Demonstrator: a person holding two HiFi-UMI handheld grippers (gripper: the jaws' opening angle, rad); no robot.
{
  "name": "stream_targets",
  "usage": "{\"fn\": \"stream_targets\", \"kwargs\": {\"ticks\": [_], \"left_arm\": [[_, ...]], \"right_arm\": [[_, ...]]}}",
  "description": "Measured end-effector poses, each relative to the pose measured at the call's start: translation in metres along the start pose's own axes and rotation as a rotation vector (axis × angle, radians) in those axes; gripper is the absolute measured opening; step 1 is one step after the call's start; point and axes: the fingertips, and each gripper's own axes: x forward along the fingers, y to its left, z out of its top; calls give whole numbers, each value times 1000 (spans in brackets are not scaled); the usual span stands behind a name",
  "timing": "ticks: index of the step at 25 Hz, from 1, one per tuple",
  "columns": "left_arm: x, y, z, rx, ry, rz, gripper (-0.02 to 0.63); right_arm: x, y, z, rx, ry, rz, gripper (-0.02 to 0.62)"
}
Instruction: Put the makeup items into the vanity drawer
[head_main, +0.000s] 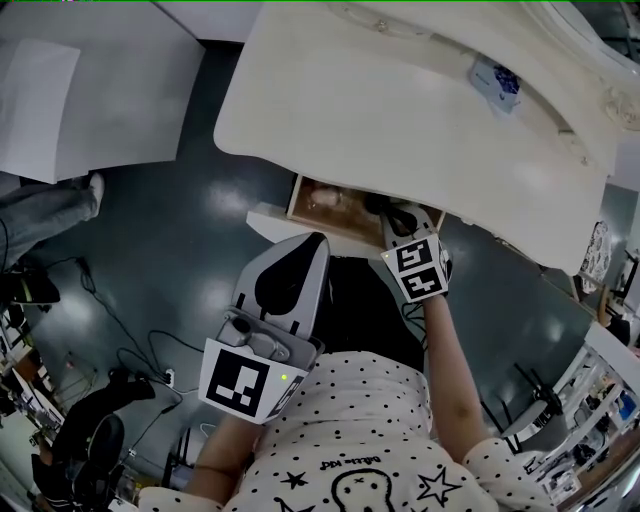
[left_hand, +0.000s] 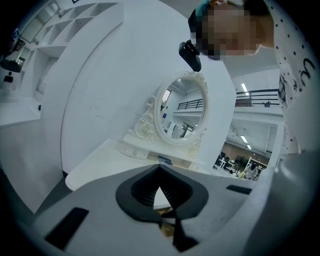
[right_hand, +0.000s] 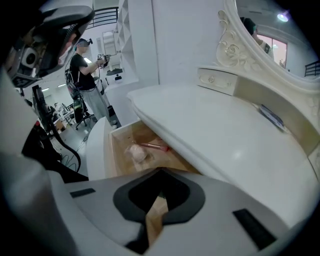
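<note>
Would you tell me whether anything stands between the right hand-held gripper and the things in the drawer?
Nothing visible does: the right hand-held gripper faces the open drawer, where the pink puff and pink stick lie uncovered.

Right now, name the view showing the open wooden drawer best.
Right gripper view: the open wooden drawer shows its floor, a pale pink puff and a pink-red stick. Head view gives a sliver; left gripper view, barely any.
</note>
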Motion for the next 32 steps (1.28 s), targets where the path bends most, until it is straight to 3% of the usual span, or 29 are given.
{"fn": "stream_targets", "kwargs": {"ticks": [4,8,18,32], "left_arm": [[1,0,8,22,-9,13,-5],[1,-6,19,125,-27,13,-5],[-1,-30,49,125,-84,-101,-3],[-6,-48,86,194,-152,-149,-3]], "right_arm": [[-21,5,13,4,-48,-1,8],[-47,13,29,14,-115,-5,8],[-120,-5,82,106,-315,-104,8],[-213,-21,139,191,-555,-230,8]]}}
